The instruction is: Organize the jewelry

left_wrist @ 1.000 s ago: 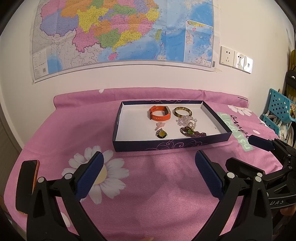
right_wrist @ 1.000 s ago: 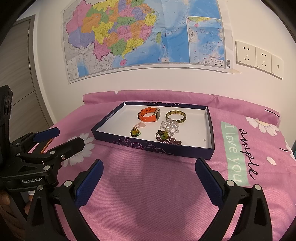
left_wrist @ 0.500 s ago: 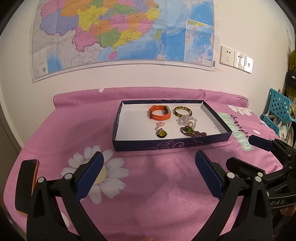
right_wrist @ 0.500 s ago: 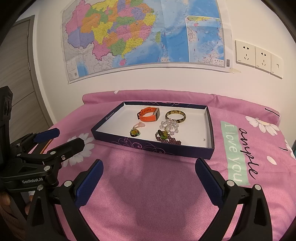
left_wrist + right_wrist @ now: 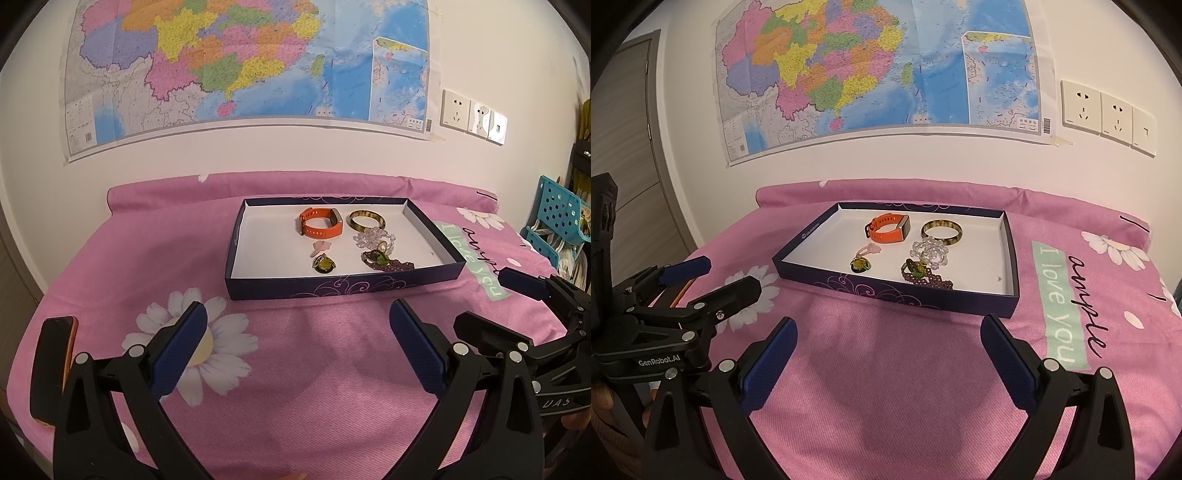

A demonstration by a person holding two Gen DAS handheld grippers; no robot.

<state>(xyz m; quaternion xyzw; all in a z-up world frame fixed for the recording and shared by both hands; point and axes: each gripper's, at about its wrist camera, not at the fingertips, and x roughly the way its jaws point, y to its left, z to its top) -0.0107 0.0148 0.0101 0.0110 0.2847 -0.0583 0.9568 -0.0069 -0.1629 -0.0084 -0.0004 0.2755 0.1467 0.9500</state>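
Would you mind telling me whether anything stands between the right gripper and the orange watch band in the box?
Only the box's near wall crosses the straight line from the open right gripper to the orange watch band; from above, nothing visible blocks it.

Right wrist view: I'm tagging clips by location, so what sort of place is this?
Most likely a bedroom or other room in a home. A pink floral sheet covers the surface, a paper map hangs on the wall beside sockets, and a door stands to one side.
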